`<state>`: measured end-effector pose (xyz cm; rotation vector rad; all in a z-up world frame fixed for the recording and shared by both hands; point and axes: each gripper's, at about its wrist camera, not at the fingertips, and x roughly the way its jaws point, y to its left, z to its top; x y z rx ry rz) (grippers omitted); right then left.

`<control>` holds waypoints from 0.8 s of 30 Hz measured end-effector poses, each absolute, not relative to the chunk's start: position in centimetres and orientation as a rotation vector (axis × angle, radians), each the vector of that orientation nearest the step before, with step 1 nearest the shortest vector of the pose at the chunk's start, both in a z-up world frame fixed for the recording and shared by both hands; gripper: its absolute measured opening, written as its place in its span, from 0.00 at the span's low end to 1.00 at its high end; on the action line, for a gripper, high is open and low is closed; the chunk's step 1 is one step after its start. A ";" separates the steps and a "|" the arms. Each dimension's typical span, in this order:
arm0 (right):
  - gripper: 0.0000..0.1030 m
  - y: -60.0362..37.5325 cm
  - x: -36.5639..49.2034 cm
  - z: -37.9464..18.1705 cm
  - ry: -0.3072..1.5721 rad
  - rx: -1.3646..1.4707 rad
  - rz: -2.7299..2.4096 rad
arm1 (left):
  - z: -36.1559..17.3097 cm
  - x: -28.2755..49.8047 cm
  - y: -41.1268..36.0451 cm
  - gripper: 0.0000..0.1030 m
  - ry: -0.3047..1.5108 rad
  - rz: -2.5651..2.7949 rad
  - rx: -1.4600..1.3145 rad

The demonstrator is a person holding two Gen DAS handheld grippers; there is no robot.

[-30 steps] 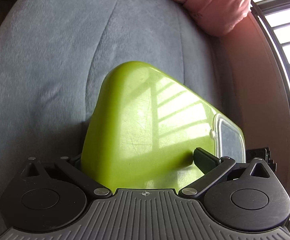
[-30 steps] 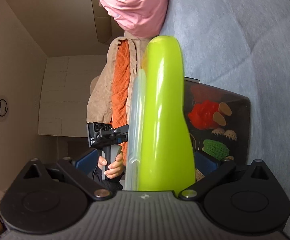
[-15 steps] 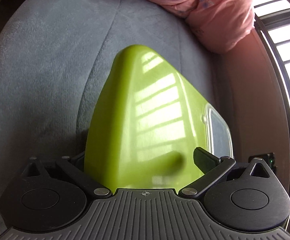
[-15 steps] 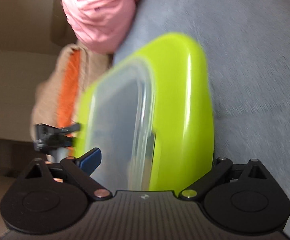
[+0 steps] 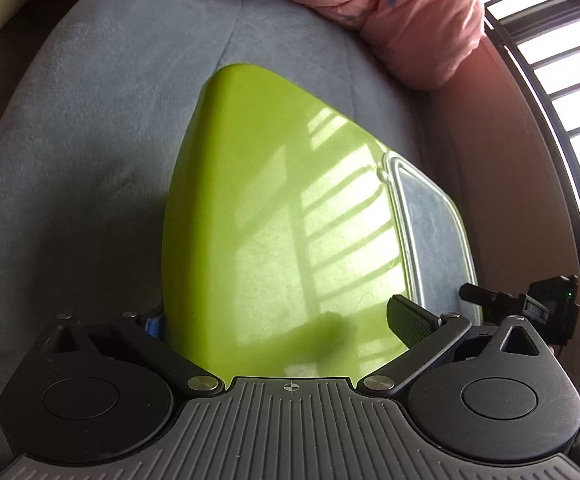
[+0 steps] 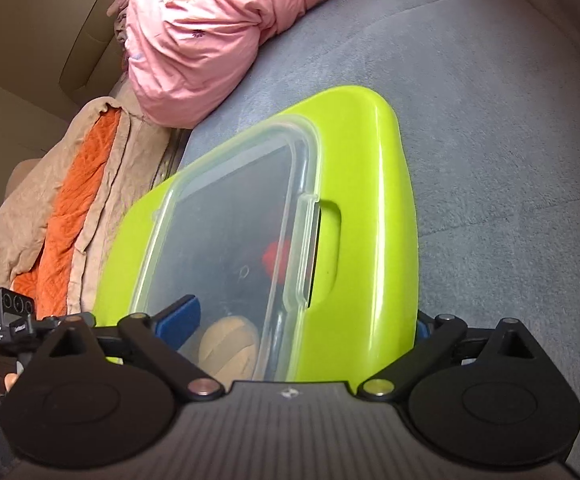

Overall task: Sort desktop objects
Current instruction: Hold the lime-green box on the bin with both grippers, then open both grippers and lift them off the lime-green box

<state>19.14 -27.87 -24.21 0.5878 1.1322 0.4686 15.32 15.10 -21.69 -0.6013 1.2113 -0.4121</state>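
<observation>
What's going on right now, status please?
Left gripper and right gripper: both clamped on green lid. Lid over box, toys visible through clear window. Nothing blocking.

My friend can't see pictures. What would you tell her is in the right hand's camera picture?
The right gripper is clamped across a lime green lid with a clear window panel, held over a grey blanket. A red toy shows faintly through the window. A pink quilt lies bunched behind, with an orange and tan blanket at left.
</observation>
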 end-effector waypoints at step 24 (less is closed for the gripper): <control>0.92 -22.3 0.8 -19.9 0.990 0.291 0.310 | -18.7 4.2 3.1 1.00 1.194 -0.216 -0.179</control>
